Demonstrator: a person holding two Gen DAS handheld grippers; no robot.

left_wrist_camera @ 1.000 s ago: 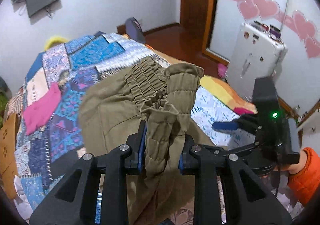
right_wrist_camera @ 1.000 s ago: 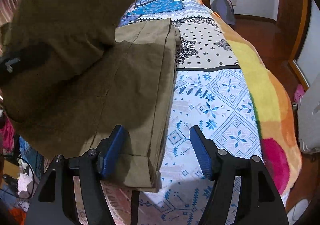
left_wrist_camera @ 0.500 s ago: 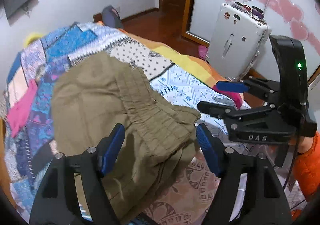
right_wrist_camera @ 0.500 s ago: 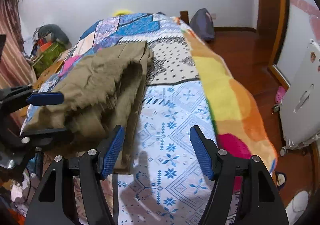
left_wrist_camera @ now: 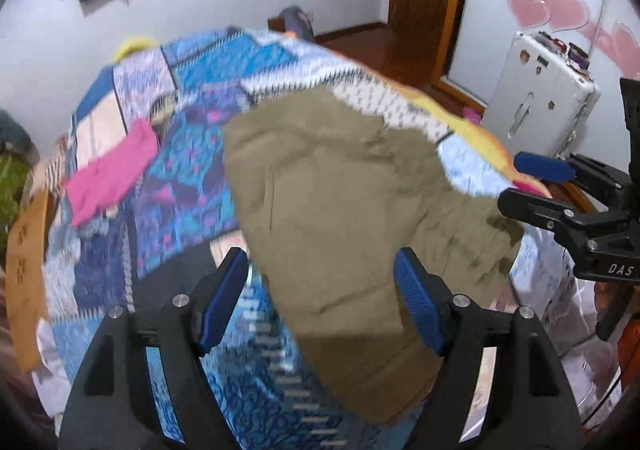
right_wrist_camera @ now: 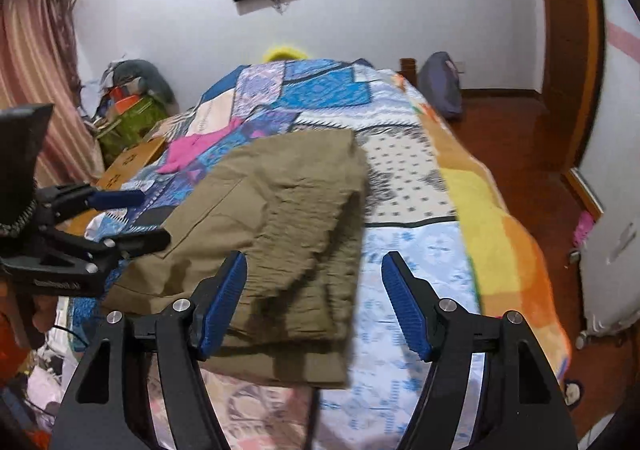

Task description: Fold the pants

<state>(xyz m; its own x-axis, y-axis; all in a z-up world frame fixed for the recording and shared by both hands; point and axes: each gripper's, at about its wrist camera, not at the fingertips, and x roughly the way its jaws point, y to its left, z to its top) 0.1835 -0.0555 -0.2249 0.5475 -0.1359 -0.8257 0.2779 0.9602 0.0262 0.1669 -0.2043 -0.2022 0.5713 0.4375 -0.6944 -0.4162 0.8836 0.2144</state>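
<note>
Pants (left_wrist_camera: 340, 210) now lie folded in a loose olive bundle on the patchwork bed (left_wrist_camera: 188, 154), dropped from the left tongs (left_wrist_camera: 320, 302), which a second ago pinched the waistband and now stand wide and empty. Right tongs (right_wrist_camera: 316, 302) also gape, holding nothing, lifted clear above the near edge of the cloth. Fold looks laid but rumpled; likely smoothing or another fold remains.

We see a bed (right_wrist_camera: 472, 218) covered by a patchwork blanket (right_wrist_camera: 320, 90) in blues, white, yellow and orange. On it lie the folded olive pants (right_wrist_camera: 288, 218), and well apart to their left a pink cloth (left_wrist_camera: 110, 180), lying flat.
</note>
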